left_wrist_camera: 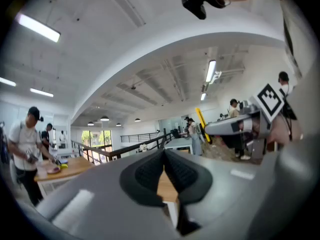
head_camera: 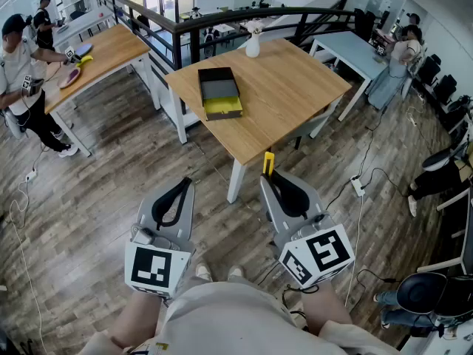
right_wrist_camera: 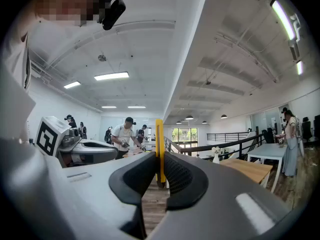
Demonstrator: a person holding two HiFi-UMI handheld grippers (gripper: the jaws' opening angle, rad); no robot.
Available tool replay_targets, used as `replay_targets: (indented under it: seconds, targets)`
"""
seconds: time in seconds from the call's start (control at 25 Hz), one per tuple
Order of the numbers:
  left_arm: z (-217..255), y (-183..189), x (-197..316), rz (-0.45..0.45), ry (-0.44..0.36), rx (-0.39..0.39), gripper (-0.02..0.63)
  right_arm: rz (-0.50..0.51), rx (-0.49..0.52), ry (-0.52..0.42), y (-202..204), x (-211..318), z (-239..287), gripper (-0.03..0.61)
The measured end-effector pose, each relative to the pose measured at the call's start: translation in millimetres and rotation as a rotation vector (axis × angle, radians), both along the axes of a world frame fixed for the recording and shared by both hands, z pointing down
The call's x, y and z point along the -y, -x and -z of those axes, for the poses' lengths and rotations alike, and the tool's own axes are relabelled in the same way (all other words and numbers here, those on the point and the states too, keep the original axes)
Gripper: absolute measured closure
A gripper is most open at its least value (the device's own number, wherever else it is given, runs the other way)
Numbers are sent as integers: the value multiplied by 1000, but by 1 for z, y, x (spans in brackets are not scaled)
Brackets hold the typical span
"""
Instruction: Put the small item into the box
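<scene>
At the lower centre the right gripper [right_wrist_camera: 160, 170] has its dark padded jaws pressed onto a thin yellow item [right_wrist_camera: 159, 139] standing upright between them, with the left gripper [right_wrist_camera: 107, 155] at the left, a person in a white shirt [right_wrist_camera: 122, 134] beyond, and a wooden table [right_wrist_camera: 250, 170] bearing a white vase [right_wrist_camera: 216, 156] at the right

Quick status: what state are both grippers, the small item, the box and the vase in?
left gripper: shut, empty.
right gripper: shut on the yellow item.
yellow item: held upright, off the table.
box: open, looks empty, on the table.
vase: upright.
</scene>
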State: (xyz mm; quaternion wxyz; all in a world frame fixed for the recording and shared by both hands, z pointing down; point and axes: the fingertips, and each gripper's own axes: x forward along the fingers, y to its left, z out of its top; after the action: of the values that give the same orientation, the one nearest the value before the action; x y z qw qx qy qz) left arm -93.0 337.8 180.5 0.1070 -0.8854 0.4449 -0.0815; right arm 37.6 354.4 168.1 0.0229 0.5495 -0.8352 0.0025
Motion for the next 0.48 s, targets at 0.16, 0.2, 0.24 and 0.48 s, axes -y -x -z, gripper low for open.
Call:
replay_targets:
  seconds: [0.16, 0.2, 0.24, 0.48]
  targets:
    - [3, -10, 2, -20, 18, -38, 611, 8, 15, 5, 2, 5, -2, 528]
    - [2, -12, 2, -32, 38, -56, 611, 9, 20, 5, 1, 5, -2, 528]
    - [1, -13, 2, -40, 52, -68, 611, 8, 23, 6, -1, 4, -3, 528]
    - [-5, -19, 2, -50, 81, -68, 611, 2, 24, 16, -8, 4, -7, 528]
